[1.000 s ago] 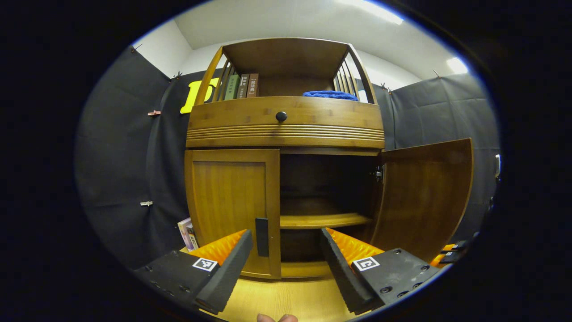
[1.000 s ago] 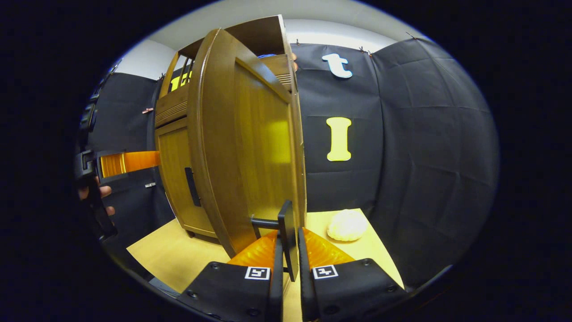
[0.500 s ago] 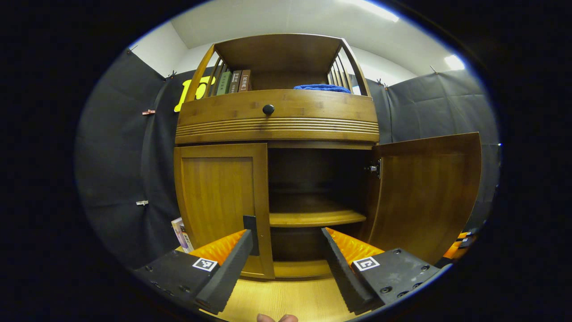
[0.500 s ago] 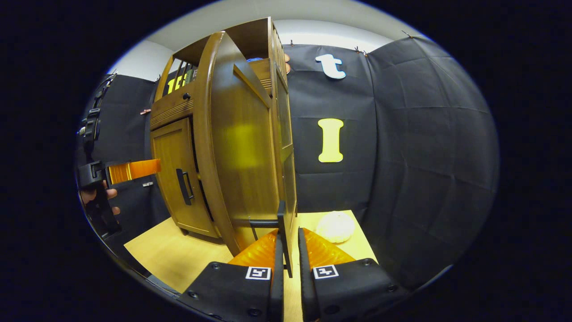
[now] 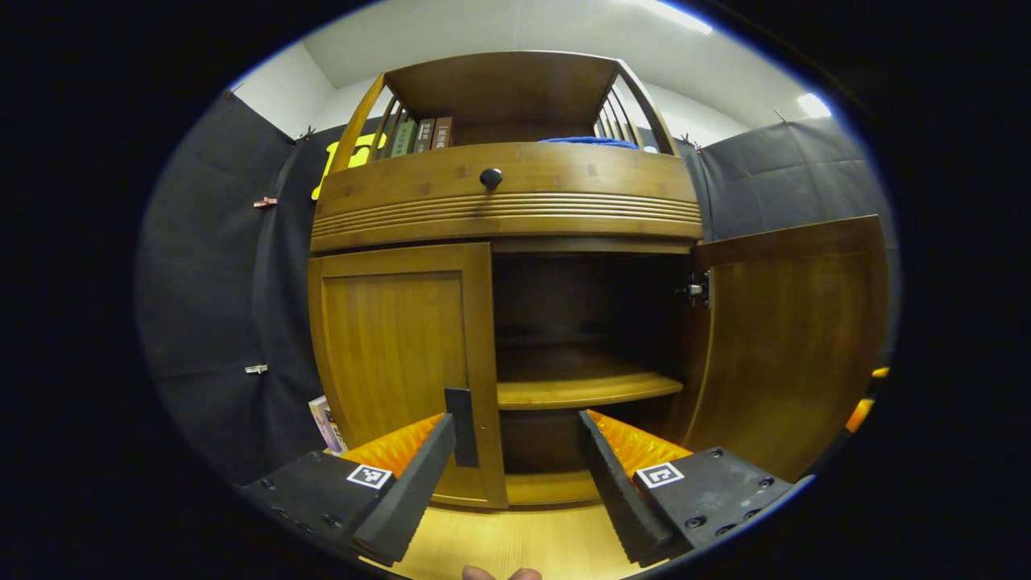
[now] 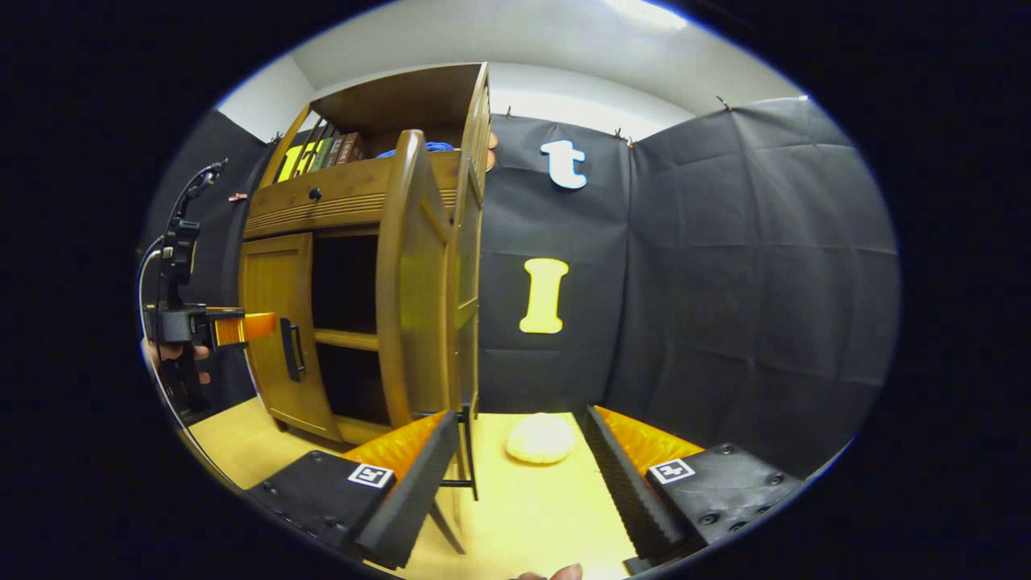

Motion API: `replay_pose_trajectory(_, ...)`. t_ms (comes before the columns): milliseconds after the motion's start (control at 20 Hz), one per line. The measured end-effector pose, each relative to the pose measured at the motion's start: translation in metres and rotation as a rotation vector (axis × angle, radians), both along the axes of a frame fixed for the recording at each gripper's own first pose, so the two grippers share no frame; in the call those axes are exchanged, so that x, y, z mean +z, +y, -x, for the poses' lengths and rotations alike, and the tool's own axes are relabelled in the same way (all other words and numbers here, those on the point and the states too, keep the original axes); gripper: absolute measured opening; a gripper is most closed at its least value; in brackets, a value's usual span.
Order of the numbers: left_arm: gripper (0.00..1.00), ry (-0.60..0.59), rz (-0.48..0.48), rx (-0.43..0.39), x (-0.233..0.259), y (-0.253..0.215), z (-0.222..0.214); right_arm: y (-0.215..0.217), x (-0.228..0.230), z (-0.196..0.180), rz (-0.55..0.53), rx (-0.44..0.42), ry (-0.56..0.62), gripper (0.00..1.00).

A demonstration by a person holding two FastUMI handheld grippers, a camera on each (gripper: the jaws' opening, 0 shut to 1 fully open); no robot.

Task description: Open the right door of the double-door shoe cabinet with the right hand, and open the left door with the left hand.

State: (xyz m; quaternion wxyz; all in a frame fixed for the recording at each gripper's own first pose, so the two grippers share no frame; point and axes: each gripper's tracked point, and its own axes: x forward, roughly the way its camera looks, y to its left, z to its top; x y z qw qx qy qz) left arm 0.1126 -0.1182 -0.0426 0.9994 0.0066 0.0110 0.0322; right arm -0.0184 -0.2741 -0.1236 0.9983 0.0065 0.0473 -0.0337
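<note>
Behind right door [image 5: 793,338] — hinge side hidden

Your left gripper [image 5: 515,475] was held level with jaws spread wide, gripping nothing, your right gripper [image 6: 511,475] likewise gaped open, empty, your hand [image 6: 173,354] wrapped round the left gripper's grip at far left.

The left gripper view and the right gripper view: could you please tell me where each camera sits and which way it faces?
Left gripper view: rides the open left gripper, facing the cabinet front; closed left door, its handle beside one finger.
Right gripper view: rides the open right gripper, facing the open right door edge-on, its handle between the fingers; a pale round object ahead.
Shared: cabinet and both doors; the right gripper view also catches the left gripper.
</note>
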Motion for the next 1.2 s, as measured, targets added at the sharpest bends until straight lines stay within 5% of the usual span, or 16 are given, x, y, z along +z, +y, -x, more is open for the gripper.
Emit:
replay_pose_trajectory(400,0.92,0.018,0.031,0.026,-0.038,0.043,-0.068,-0.016,0.013,0.015,0.023,-0.07,-0.018,1.0)
replay_pose_trajectory(650,0.73,0.059,-0.049,0.047,-0.066,0.062,-0.106,-0.02,0.019,0.023,0.03,-0.106,-0.019,0.98)
replay_pose_trajectory(1000,0.56,0.078,-0.039,0.022,-0.076,0.064,-0.137,-0.025,0.026,0.03,0.05,-0.17,-0.021,0.98)
replay_pose_trajectory(1200,0.37,0.073,-0.002,0.026,-0.077,0.066,-0.135,-0.012,0.036,0.037,0.063,-0.175,-0.028,0.98)
